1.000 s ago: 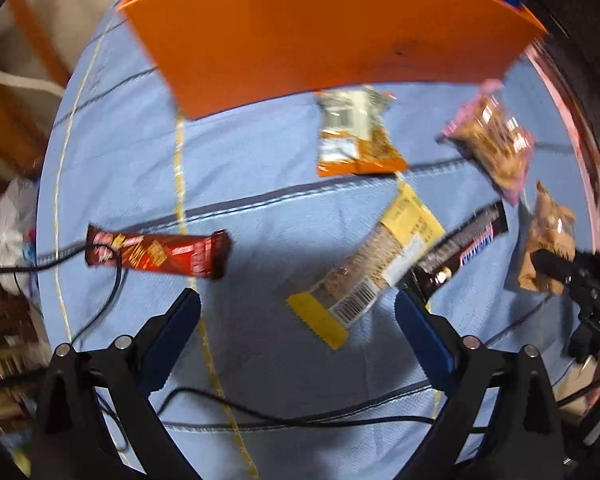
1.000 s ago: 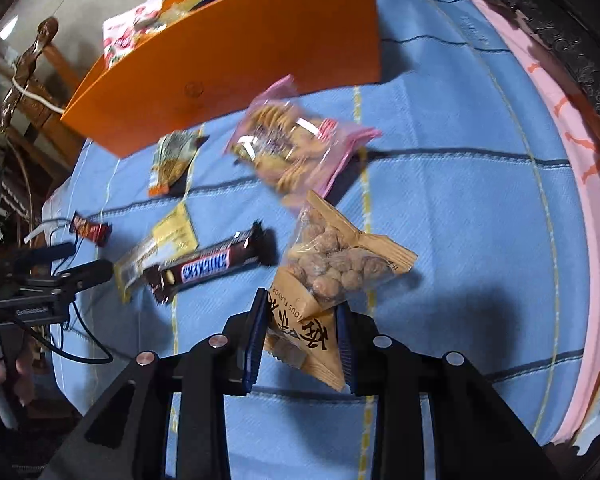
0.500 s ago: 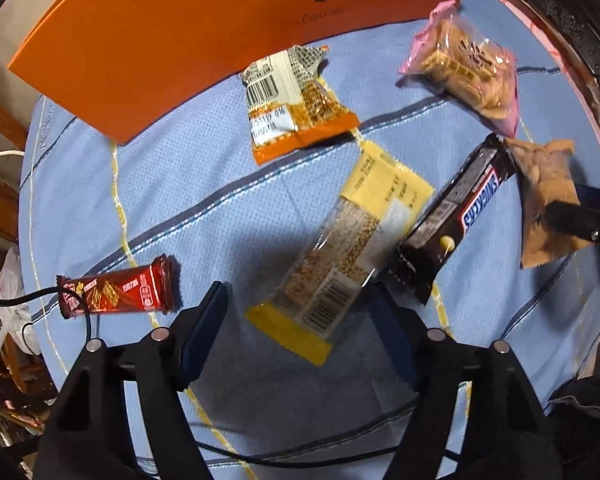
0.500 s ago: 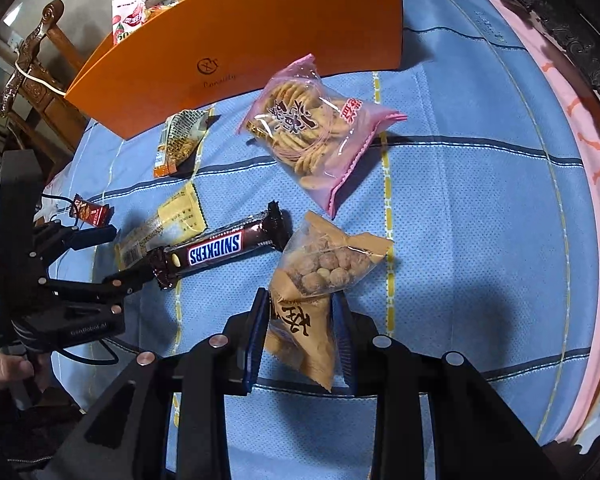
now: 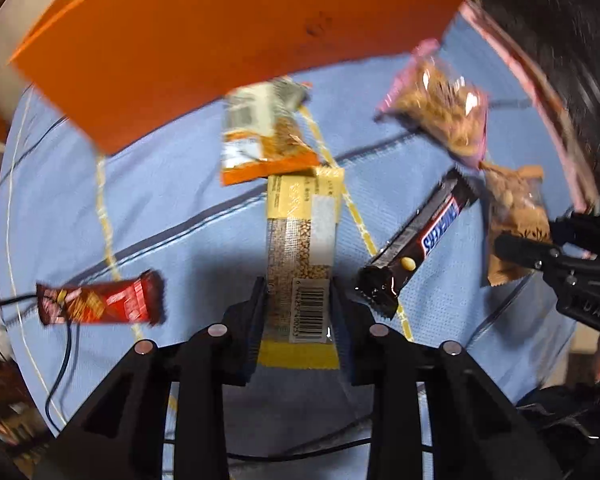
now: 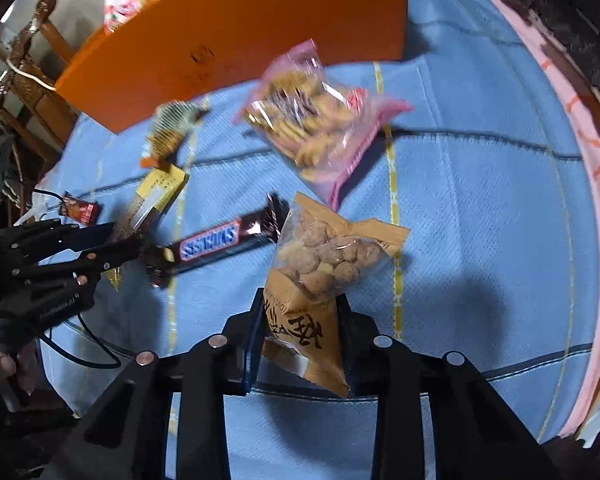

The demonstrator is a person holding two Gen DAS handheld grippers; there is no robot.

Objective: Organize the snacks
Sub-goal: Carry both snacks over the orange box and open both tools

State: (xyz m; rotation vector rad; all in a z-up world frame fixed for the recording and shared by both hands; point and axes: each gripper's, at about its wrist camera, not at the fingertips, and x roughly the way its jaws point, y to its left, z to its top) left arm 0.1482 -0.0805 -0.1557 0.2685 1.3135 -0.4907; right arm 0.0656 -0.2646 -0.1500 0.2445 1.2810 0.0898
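left gripper [image 5: 298, 312] closing on the yellow-ended snack bar [image 5: 302, 256] — right gripper [image 6: 300, 320] clenched on the brown nut pouch [image 6: 320, 276].

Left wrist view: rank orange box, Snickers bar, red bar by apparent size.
1. orange box, largest by far.
2. Snickers bar.
3. red bar, close to the Snickers in length; fisheye distortion makes that order unsure.

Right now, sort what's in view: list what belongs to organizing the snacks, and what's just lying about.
Belongs to the job:
- orange box
- yellow bar, left gripper closing on it
- nut bag, in right gripper
- Snickers
- red bar
- pink cookie bag
- orange packet

Lying about:
- black cable
- wooden chair
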